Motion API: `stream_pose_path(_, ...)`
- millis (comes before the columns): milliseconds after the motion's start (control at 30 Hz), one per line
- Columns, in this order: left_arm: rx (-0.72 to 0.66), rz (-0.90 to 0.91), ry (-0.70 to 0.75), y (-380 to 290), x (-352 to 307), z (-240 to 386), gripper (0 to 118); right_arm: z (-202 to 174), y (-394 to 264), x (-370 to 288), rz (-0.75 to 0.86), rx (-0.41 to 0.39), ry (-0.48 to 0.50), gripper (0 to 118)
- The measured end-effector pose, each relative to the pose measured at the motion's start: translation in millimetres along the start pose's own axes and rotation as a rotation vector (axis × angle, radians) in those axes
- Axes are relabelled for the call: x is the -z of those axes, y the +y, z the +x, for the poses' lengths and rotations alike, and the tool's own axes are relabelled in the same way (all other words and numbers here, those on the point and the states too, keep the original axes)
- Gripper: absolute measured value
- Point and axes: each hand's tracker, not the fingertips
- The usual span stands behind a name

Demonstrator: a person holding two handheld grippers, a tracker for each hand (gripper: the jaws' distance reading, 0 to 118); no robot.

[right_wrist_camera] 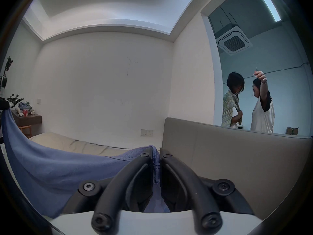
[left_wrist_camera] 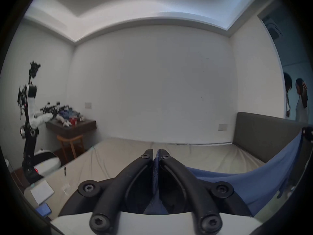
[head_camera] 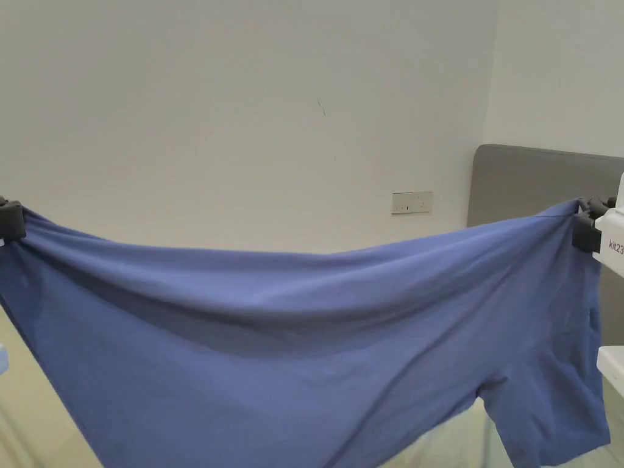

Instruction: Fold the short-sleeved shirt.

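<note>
Between my two grippers the blue shirt hangs stretched in the air above the bed. Left gripper and right gripper each clench one edge corner. It sags: light, limp cloth, I judge, best kept pinched at hems.

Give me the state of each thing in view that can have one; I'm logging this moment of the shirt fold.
Blue shirt: off the bed, stretched between the two tongs, top edge sagging in the middle, a short sleeve hanging at lower right.
Left tongs: shut on the shirt's edge.
Right tongs: shut on the shirt's edge.
Bed: beige cover, slightly wrinkled.
</note>
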Motion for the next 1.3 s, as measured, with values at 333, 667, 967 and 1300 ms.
stream_pose_path(333, 0.065, -0.045, 0.062, -39.4, 100.0, 18.6, 3, -43.8, -33.6, 106.7, -0.009, -0.041, -0.034, 6)
stream_pose_path(667, -0.005, -0.285, -0.005, -189.6, 93.5, 33.3, 3, -60.4, -179.3, 80.5, -0.164, -0.065, 0.053, 6)
stream_pose_path(967, -0.008, -0.374, -0.074, -257.3, 19.3, 34.3, 3, -48.2, -246.2, -0.2, -0.254, -0.061, 0.103, 6)
stream_pose_path(1300, -0.054, -0.282, -0.099, -217.7, -55.7, 7.2, 3, -15.0, -218.9, -66.0, -0.214, 0.049, 0.056, 6)
